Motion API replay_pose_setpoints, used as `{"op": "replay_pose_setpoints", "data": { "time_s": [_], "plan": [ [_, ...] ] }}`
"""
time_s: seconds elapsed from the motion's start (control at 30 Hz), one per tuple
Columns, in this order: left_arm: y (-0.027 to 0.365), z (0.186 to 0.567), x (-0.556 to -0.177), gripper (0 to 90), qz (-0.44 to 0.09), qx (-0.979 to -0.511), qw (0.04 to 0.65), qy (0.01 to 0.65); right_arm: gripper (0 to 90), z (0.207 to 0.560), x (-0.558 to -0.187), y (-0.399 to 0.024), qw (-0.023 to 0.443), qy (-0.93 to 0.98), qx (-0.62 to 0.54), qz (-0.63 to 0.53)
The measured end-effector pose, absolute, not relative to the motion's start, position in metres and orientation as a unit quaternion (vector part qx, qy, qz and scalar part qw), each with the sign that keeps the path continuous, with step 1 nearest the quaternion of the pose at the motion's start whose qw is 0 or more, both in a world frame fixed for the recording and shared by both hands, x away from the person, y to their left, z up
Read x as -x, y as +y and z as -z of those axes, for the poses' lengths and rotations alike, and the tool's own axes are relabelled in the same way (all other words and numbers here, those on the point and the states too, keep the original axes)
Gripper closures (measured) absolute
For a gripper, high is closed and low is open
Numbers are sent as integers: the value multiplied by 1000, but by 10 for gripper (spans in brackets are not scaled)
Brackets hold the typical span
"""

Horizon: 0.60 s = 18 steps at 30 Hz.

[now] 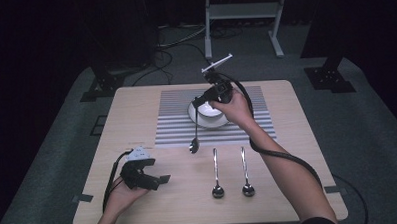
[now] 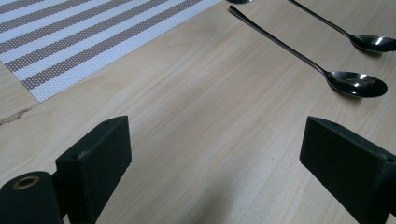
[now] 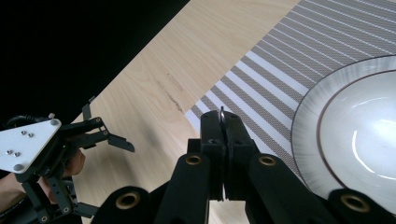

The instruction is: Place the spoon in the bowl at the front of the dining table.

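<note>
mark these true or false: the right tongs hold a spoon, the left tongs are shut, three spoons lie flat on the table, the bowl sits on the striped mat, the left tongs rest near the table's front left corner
1. The right tongs hold a spoon. True: they are shut on its handle and the spoon hangs down beside the bowl.
2. The left tongs are shut. False: the jaws stand wide apart with nothing between them.
3. Three spoons lie flat on the table. False: two spoons lie on the bare wood.
4. The bowl sits on the striped mat. True.
5. The left tongs rest near the table's front left corner. True.
</note>
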<state>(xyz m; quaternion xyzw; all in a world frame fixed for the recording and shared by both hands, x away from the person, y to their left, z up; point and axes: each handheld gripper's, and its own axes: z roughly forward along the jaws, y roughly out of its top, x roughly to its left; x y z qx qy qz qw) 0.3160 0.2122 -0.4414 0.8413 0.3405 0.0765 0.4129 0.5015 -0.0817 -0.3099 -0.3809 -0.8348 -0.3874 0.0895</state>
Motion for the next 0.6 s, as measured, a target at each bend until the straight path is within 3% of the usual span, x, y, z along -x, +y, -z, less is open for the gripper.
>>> {"op": "replay_pose_setpoints", "data": {
  "time_s": [0.6],
  "plan": [
    [215,442,-318,79,-82,-842,408,344,881,305,-515,-94,73,-822,402,397]
  ]
}}
